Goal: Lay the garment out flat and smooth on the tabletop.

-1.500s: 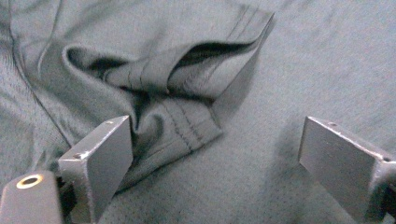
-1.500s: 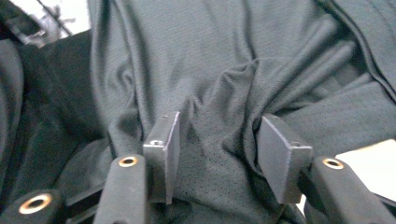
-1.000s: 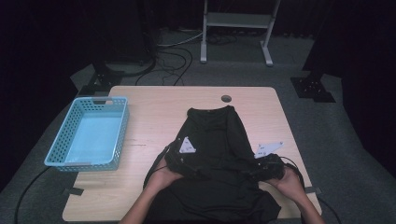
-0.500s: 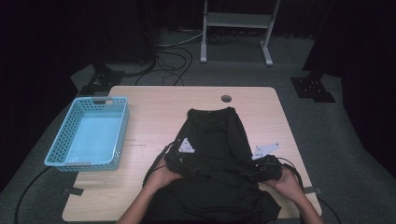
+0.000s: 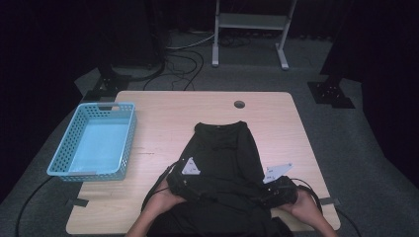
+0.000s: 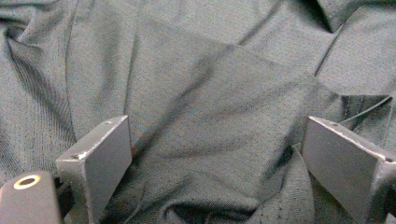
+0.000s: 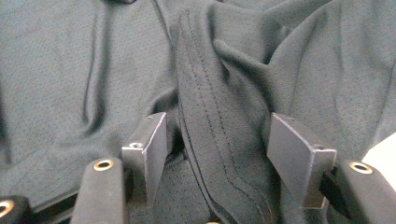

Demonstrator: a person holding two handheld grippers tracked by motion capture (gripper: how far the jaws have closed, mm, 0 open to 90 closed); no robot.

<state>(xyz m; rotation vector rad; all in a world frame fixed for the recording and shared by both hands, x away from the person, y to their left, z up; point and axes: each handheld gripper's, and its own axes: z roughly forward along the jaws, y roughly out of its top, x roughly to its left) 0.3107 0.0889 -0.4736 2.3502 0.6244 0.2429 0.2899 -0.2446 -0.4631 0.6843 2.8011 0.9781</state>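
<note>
Standing on grey carpet in a dark room, the pale wooden table (image 5: 163, 118) carries a perforated blue plastic basket (image 5: 95, 143) at its left and a black knit shirt (image 5: 225, 148) at the near middle, draping off the front edge. Both the left gripper (image 5: 185, 183) and the right gripper (image 5: 276, 193) rest on the shirt with jaws apart, a stitched fold lying loose between the right one's. Black on black makes their outlines hard to trace from above.

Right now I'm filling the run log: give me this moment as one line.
left tool: open over black garment | right tool: open, stitched fold between jaws | basket: empty
</note>
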